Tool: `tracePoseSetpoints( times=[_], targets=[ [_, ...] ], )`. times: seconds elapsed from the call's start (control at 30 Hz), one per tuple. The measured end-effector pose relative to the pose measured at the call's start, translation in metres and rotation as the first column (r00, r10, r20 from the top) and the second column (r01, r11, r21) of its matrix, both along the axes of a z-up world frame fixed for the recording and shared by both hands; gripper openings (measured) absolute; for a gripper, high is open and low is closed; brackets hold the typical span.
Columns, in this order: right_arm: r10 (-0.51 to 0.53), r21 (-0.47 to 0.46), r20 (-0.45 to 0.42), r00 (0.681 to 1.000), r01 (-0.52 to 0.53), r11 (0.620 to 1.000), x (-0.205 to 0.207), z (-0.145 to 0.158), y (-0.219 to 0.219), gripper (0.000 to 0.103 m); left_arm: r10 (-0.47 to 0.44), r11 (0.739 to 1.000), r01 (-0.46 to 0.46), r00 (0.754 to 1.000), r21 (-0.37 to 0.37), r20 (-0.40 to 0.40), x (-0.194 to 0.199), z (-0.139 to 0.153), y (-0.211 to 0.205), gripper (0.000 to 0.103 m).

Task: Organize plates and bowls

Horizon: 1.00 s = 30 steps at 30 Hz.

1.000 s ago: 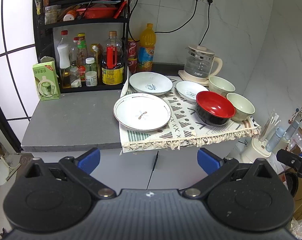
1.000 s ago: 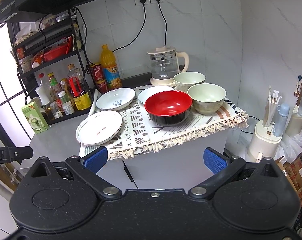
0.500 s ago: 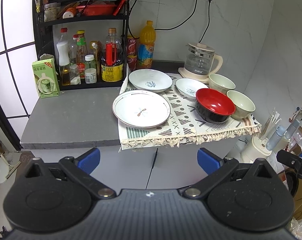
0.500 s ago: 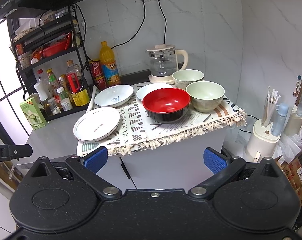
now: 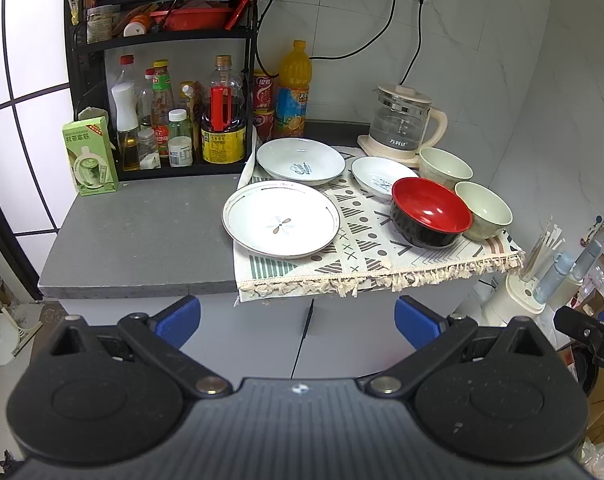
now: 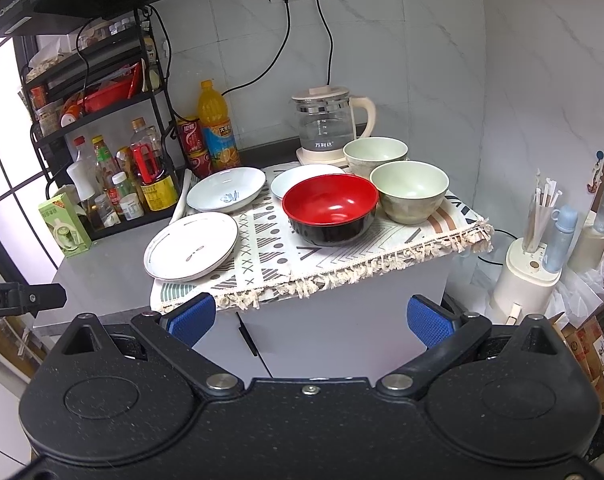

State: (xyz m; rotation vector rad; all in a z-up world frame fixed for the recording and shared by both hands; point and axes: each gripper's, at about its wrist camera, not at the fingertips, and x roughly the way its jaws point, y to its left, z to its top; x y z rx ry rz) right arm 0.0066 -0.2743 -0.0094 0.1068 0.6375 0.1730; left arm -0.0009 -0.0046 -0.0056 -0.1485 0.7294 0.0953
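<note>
The fingers (image 5: 178, 320) of the left gripper (image 5: 298, 320) stand wide apart with nothing between them, held off the front edge of the table (image 5: 142, 240). The right gripper (image 6: 309, 318) shows its blue fingers (image 6: 429, 320) spread just as wide, also holding nothing.

On a patterned, fringed cloth (image 5: 365, 256) at the table's right end lie three plates and three bowls. The large white plate (image 5: 281, 219) with a small flower mark is nearest the front left. A deeper white plate (image 5: 300, 161) with a blue motif sits behind it, and a smaller white plate (image 5: 375, 178) lies to its right, touching the red-and-black bowl (image 5: 430, 212). Two pale green bowls, one (image 5: 483, 210) just beside the red one and another (image 5: 445, 168) behind, stand near a glass kettle (image 5: 401, 124).
</note>
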Motion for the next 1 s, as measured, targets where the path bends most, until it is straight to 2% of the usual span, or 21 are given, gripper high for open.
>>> tracePoseSetpoints(
  times=[0.57, 1.0],
  targets=[
    [0.0, -0.007, -0.008, 1.0, 0.0, 1.0, 0.016, -0.004, -0.001, 0.103, 0.002, 1.0, -0.002, 1.0, -0.003, -0.02, 0.031, -0.002, -0.004, 0.102],
    [-0.013, -0.016, -0.035, 0.999, 0.013, 1.0, 0.057, -0.014, -0.009, 0.103, -0.014, 1.0, 0.013, 0.998, -0.022, -0.056, 0.092, -0.018, -0.009, 0.102]
  ],
)
